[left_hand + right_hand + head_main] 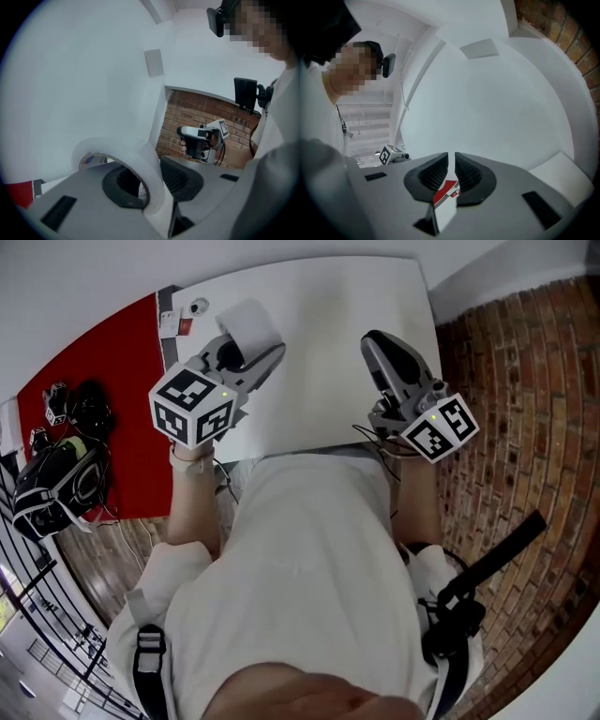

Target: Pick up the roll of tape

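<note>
Stretching white and bare from near edge to far edge, the table (347, 306) leaves broad room between the two grippers. Its right edge and near edge meet brick floor (525, 381). Its left edge borders a red mat (112, 381), where black bags (56, 484) lie well away from the table. A few small items, too small to tell, sit at the far left corner. A plain white wall (70, 70) rises beyond the far edge.

The left gripper (255, 357) hangs over the table's left side, toward the far left corner, and grips the tape (248, 326). In the left gripper view the pale ring loops over one jaw and its wall is pinched between both, with the roll held up against the wall, off the table.

The right gripper (375, 338) is over the right side of the table, well apart from the left one. Its jaws stand nearly together with only a thin slit between the ribbed pads (436, 171), and they hold nothing.
</note>
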### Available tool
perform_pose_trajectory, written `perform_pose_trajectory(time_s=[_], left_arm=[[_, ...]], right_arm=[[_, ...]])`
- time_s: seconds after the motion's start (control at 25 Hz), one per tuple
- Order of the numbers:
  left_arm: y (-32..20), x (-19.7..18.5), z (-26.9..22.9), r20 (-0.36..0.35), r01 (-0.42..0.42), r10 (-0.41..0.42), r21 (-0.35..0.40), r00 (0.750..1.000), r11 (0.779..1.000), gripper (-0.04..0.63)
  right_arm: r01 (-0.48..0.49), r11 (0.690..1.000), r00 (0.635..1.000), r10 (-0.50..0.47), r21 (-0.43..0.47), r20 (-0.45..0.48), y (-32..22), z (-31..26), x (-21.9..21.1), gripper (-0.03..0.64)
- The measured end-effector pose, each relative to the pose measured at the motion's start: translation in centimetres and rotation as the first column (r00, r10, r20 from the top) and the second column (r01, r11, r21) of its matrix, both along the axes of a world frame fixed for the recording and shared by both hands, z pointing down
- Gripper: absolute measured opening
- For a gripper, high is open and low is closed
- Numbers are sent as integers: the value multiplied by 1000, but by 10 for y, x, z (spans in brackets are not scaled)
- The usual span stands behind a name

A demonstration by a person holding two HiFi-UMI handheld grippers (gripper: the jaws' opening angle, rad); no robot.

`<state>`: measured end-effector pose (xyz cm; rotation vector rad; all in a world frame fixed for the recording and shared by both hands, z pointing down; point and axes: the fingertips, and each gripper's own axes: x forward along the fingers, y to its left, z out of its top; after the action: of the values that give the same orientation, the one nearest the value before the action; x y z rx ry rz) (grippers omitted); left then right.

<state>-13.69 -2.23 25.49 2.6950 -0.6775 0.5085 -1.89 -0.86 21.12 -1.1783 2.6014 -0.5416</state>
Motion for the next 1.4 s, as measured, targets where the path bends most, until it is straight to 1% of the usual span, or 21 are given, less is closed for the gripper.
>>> perform_pose_trajectory(time_s=[0.12,0.2,0.4,0.6,0.8,1.04,1.16,1.28,1.4], left_arm=[[8,-8,-5,-8,-3,3,12,1000,1000,112],[15,-13,-9,-26,-3,3,13,1000,1000,112],[19,-19,-28,-117,8,-6,23,993,1000,112],[22,-23,-53,-226,38,-32,26,974,999,112],[31,-18,-67,-247,74,-63,35,967,997,112],[41,-12,-91,-368,93,-77,27,927,995,112],[45,-12,-100,-411,105,-87,23,908,994,112],[51,-15,-107,-455,99,-86,5,887,995,112],[57,-19,-116,-484,102,-93,-8,870,995,113]], right_arm=[[-13,1000,1000,13,21,-18,7,-13,-3,60],[-19,999,1000,20,30,-24,13,-20,-5,60],[-14,998,999,17,61,-43,15,-38,-10,60],[26,995,998,-21,97,-56,17,-56,-14,60],[56,989,997,-48,134,-58,21,-80,-8,60],[105,980,993,-95,169,-68,28,-98,-6,60],[132,975,990,-122,177,-66,29,-103,-7,60],[136,974,990,-127,180,-63,35,-104,-8,60],[153,969,987,-142,192,-69,38,-107,-11,60]])
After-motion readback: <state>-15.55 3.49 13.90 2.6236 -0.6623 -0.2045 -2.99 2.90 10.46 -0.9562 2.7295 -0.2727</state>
